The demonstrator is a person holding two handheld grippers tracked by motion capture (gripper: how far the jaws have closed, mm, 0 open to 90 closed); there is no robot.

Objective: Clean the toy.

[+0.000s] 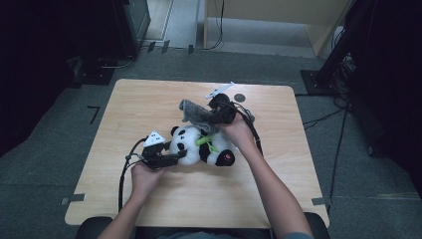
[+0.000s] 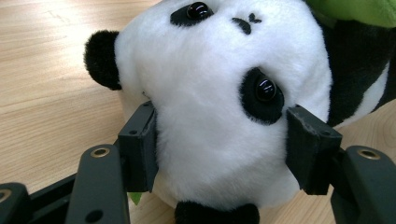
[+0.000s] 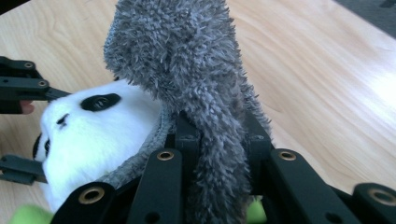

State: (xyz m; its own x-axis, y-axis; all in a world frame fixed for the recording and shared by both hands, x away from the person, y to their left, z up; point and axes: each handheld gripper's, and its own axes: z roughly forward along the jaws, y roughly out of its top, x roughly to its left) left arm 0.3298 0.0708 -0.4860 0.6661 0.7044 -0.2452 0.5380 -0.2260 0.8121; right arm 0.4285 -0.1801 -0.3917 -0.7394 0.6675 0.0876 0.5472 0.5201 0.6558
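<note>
A black-and-white panda plush (image 1: 201, 147) with a green piece at its neck lies on its side in the middle of the wooden table (image 1: 144, 99). My left gripper (image 1: 179, 157) comes in from the left. In the left gripper view its pads press into both sides of the panda's white head (image 2: 210, 93). My right gripper (image 1: 213, 117) hovers just behind the panda, shut on a fuzzy grey cloth (image 1: 194, 112). In the right gripper view the grey cloth (image 3: 187, 60) stands up between the jaws and drapes against the panda's head (image 3: 98, 140). The left gripper's fingers (image 3: 28, 86) show beyond it.
A small dark round disc (image 1: 240, 97) lies near the table's far edge. Black stands and cables (image 1: 338, 64) sit on the grey floor to the right, and dark equipment (image 1: 124, 30) at the back left. Bare wood surrounds the panda on all sides.
</note>
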